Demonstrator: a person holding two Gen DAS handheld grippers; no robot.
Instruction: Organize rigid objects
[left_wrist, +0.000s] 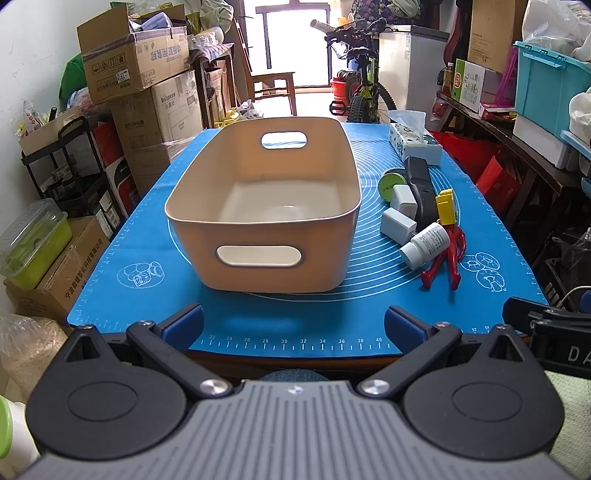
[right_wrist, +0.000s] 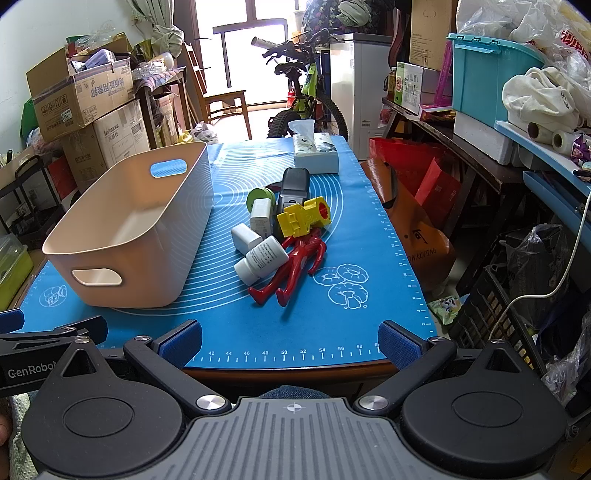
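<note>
Beige bin (left_wrist: 266, 221) sits empty; both grippers (left (left_wrist: 293, 325), right (right_wrist: 290, 341)) spread apart.

Bright daylight thru blown-out rear window (left_wrist: 291, 40), soft shadows, sharp centre, strong fisheye warp w/ dark corners.

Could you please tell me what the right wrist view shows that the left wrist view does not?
Only the right wrist view shows the yellow toy's red round end and the whole red figure. Only the left wrist view shows the bin's bare floor and the green-lidded box beside the table. Both show the white bottle, chargers, tissue box, blue mat and open grippers: left, right.
</note>
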